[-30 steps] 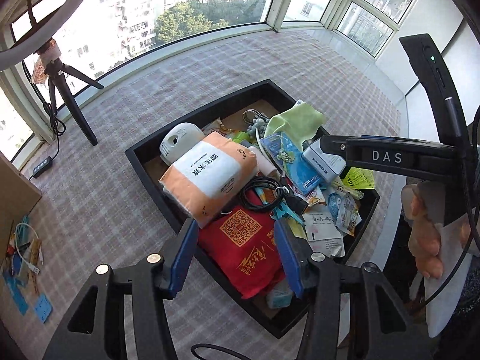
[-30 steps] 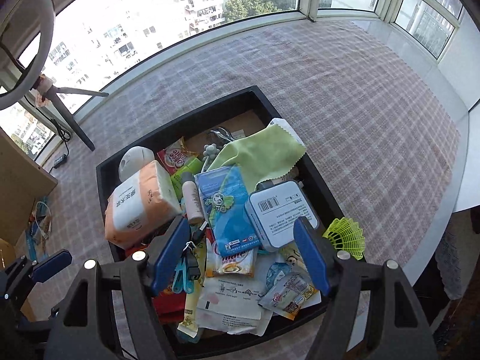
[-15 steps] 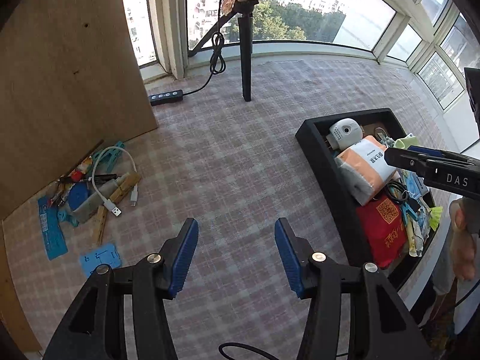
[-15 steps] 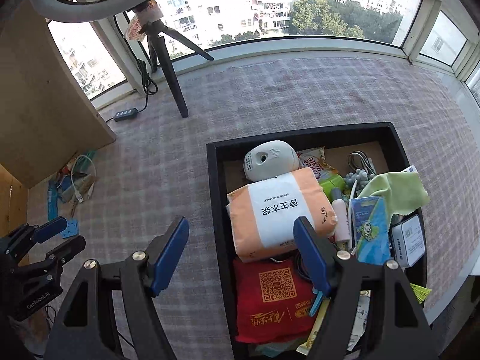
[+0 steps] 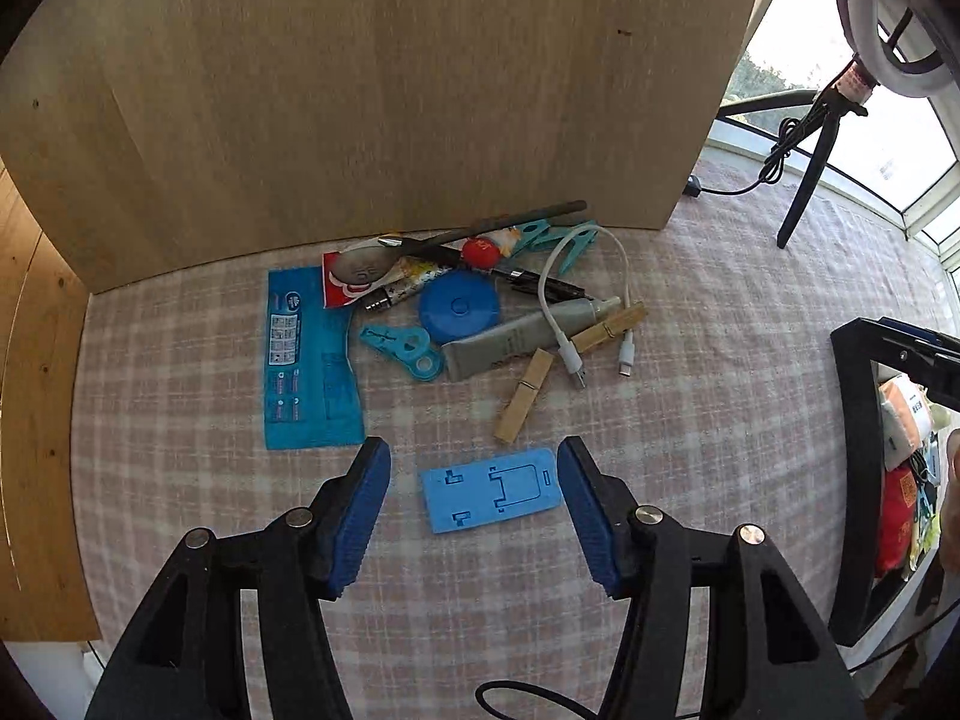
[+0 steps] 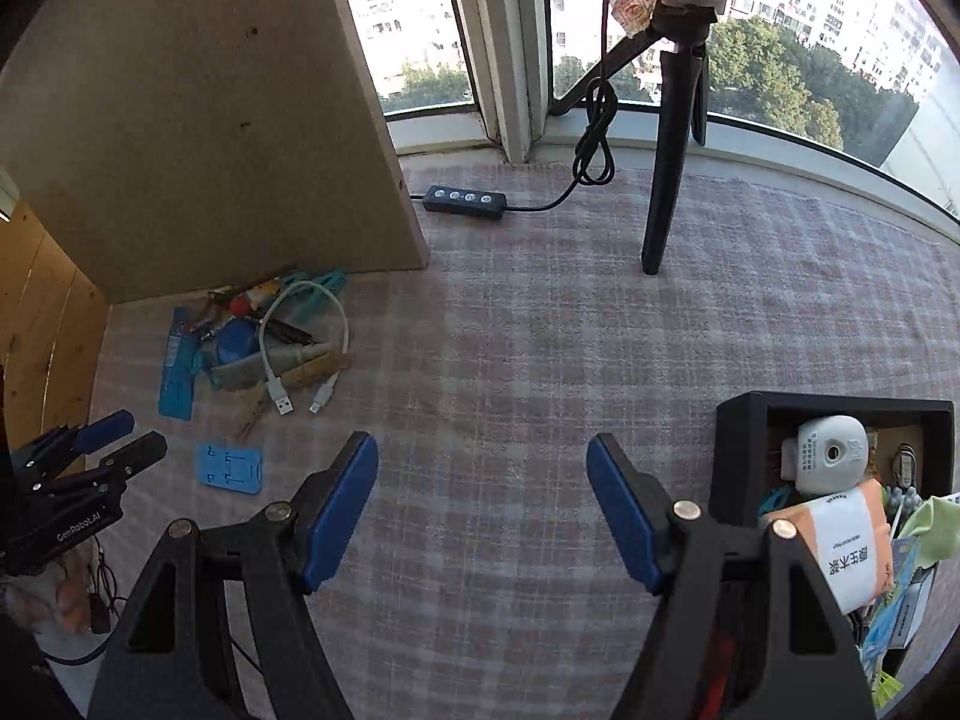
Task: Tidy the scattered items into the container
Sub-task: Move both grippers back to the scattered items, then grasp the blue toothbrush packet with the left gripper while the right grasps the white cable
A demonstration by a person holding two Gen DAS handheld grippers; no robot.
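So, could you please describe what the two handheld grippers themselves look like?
Both the left gripper and right gripper have black skeletal frames with triangular cutouts, silver pivot bolts and ribbed blue finger pads. White lettering marks the left one's side, and thin black cables trail beneath.

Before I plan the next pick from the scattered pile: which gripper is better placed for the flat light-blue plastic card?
Left. The left gripper hangs over the flat light-blue plastic card, jaws opening around it. The right gripper frames only bare checked cloth.
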